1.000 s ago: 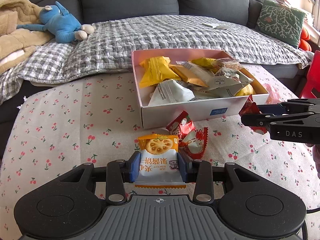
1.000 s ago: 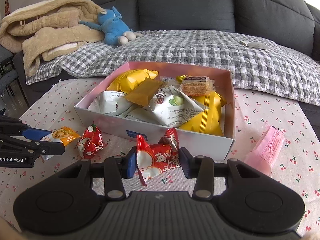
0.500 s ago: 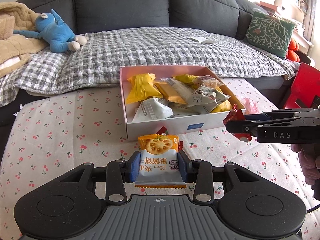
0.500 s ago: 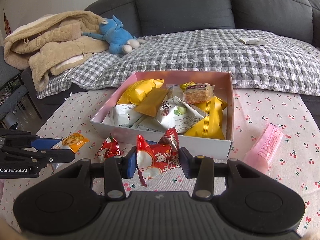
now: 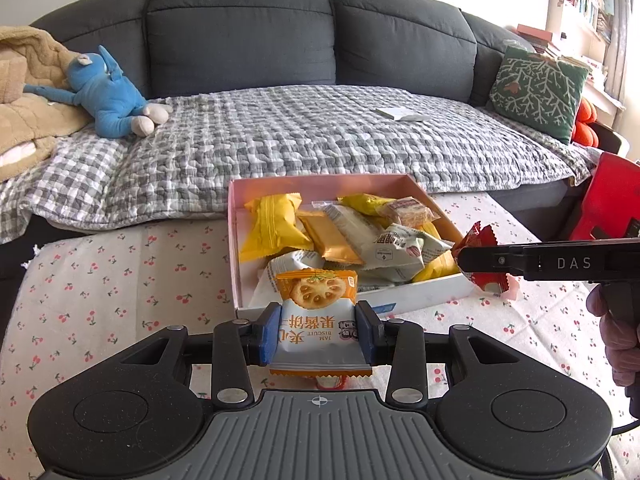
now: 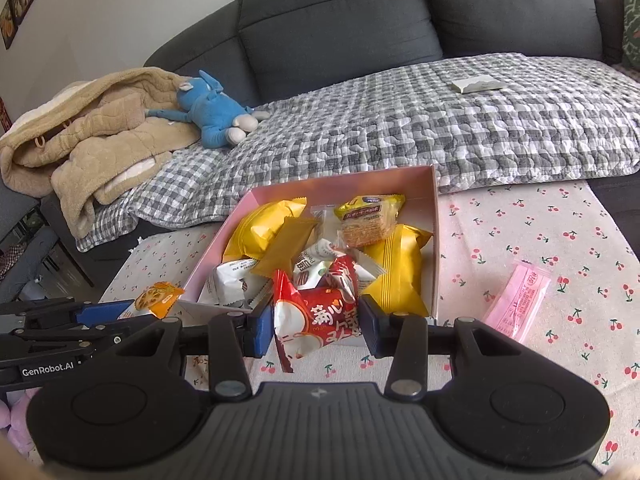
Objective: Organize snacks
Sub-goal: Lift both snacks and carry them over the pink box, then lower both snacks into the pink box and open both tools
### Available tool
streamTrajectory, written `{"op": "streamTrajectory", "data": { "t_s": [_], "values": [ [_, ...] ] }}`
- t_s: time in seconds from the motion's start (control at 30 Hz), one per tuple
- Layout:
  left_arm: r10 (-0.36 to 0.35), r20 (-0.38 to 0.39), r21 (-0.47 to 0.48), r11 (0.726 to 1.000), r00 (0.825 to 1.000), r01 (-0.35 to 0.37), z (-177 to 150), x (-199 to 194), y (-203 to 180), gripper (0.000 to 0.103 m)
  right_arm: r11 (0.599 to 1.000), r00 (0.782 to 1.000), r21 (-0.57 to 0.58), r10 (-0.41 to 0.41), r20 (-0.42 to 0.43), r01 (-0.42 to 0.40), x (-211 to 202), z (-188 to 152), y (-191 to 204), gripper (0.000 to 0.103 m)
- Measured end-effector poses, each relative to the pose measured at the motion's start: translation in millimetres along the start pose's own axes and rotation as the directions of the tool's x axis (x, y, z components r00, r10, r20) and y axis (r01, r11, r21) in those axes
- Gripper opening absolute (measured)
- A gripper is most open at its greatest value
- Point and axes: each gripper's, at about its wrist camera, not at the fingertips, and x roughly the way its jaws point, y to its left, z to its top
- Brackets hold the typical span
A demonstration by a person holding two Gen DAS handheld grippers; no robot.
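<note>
My left gripper is shut on an orange-and-white jam biscuit packet, held up in front of the pink snack box. My right gripper is shut on a red-and-white snack packet, just before the box's near wall. The box holds several yellow, white and clear packets. In the left wrist view the right gripper reaches in from the right with the red packet at the box's right corner. In the right wrist view the left gripper shows at the left with the biscuit packet.
A pink packet lies on the cherry-print tablecloth right of the box. Another red wrapper peeks out under the held biscuit packet. Behind the table is a grey sofa with a checked blanket, a blue plush toy and a beige coat.
Both grippers rose with their packets and now stand higher against the box. The red packets on the cloth before the box have slipped from sight behind the left gripper. The right view has tilted.
</note>
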Motion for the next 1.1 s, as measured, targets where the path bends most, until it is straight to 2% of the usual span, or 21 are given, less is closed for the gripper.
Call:
{"op": "streamTrajectory", "data": {
  "t_s": [0.2,0.4,0.53,0.9,1.1],
  "values": [
    [0.004,0.028,0.022,1.000,1.000,-0.005,19,19,-6,0.037,1.000,0.999,0.012,0.006,0.040,-0.006,9,18,-7,0.040],
    [-0.027,0.017,-0.051,0.998,0.999,0.028,32,51,-5,0.037,0.998,0.998,0.043,0.034,0.052,-0.036,40,36,-5,0.040],
    [-0.023,0.019,-0.071,0.997,1.000,0.024,33,69,-4,0.037,0.996,0.997,0.076,0.052,0.057,-0.056,60,46,-2,0.041],
    [0.014,0.050,-0.079,0.997,0.999,-0.010,35,96,7,0.038,0.998,0.998,0.055,0.017,0.054,-0.020,83,56,1,0.042],
    [0.024,0.069,-0.050,0.999,0.997,-0.020,35,101,7,0.039,1.000,0.999,0.023,0.008,0.052,-0.009,86,56,5,0.051]
  ]
}}
